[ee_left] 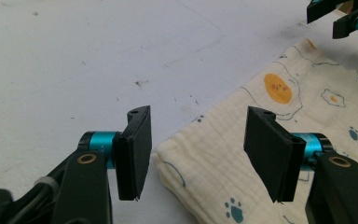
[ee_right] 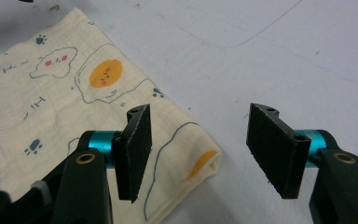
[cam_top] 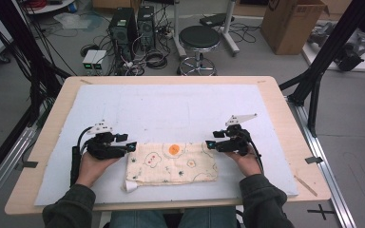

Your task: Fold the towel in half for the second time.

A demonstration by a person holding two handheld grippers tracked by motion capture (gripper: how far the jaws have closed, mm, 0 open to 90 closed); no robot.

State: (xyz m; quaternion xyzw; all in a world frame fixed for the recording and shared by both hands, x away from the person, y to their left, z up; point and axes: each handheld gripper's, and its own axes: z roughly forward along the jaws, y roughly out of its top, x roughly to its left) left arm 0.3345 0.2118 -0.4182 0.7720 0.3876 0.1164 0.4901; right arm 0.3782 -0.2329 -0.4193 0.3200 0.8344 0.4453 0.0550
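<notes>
We see a folded cloth lying flat on the white mat, near the table's front edge. Our left gripper sits at its far left corner, our right gripper at its far right corner. Both pairs of jaws stand apart, clamping nothing; each cloth corner lies loose between them.

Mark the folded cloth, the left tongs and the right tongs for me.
folded cloth (cam_top: 171, 164): high view, middle of its printed top layer.
left tongs (ee_left: 196, 154): left gripper view, midway between the open jaw tips, over the cloth's corner.
right tongs (ee_right: 200, 151): right gripper view, midway between the open jaw tips, by the cloth's corner.
</notes>
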